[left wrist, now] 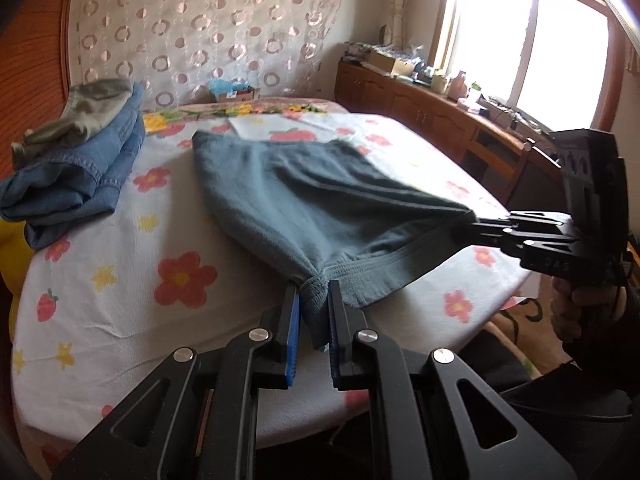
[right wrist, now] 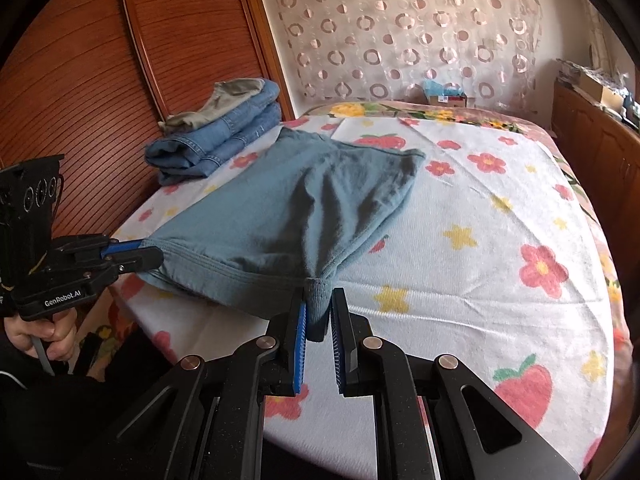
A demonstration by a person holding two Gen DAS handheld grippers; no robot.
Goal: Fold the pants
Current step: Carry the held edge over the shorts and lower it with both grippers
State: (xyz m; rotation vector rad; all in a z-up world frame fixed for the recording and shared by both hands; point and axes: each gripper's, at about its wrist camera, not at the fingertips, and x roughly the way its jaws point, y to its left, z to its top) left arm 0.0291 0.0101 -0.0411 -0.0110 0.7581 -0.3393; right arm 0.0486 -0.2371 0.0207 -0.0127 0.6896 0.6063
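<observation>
Grey-blue pants (left wrist: 304, 196) (right wrist: 288, 204) lie folded on the flowered bed sheet, their waistband end lifted over the bed's near edge. My left gripper (left wrist: 314, 292) is shut on one bunched corner of the waistband. In the right wrist view that same left gripper (right wrist: 150, 254) shows at the left, clamped on the fabric. My right gripper (right wrist: 319, 298) is shut on the other bunched corner, and it appears at the right of the left wrist view (left wrist: 470, 226). The waistband hem stretches between the two grips. The far end rests flat on the bed.
A stack of folded blue jeans (left wrist: 76, 176) (right wrist: 220, 140) with an olive garment on top sits at the bed's far left beside a wooden wardrobe (right wrist: 80, 92). The flowered bed sheet (right wrist: 500, 220) is bare to the right. A cluttered wooden cabinet (left wrist: 432, 116) runs under the window. A hand (right wrist: 44, 336) holds the left gripper's handle.
</observation>
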